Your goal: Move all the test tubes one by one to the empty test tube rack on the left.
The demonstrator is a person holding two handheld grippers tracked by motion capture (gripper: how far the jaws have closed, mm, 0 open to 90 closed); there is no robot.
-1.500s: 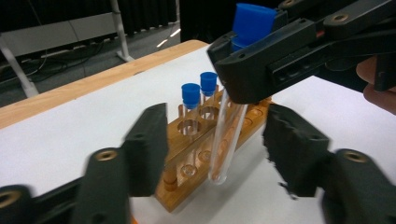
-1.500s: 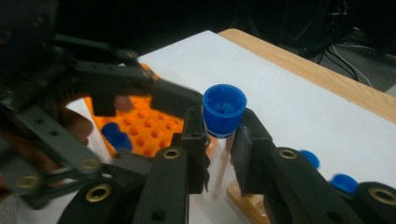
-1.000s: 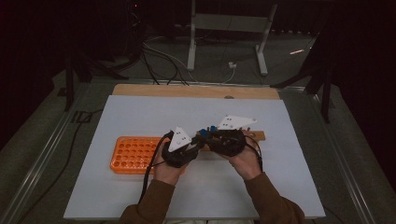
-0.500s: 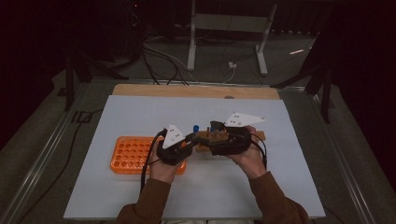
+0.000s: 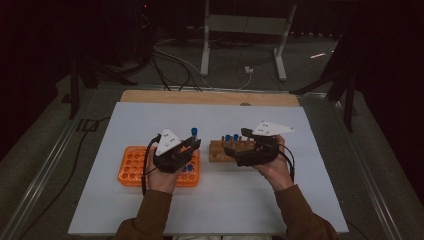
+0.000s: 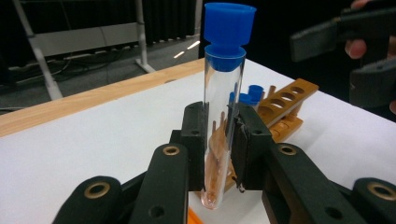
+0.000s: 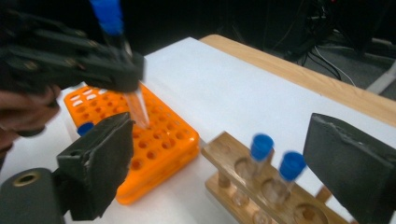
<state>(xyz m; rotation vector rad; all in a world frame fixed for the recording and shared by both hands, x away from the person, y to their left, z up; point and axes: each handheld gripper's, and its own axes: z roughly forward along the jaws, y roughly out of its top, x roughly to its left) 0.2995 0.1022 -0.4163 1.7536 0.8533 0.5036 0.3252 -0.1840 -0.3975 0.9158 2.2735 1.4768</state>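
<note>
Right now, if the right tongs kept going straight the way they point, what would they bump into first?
Probably the wooden rack with its two blue-capped tubes, which sits between the open right tongs; depth is hard to judge.

Table (image 5: pixel 150 210): white top, wooden strip along far edge at 12 o'clock. Orange rack (image 5: pixel 131 167) lies at 9 o'clock of centre. Wooden rack (image 5: pixel 220 150) just right of centre, toward 3 o'clock, apart from orange rack.
</note>
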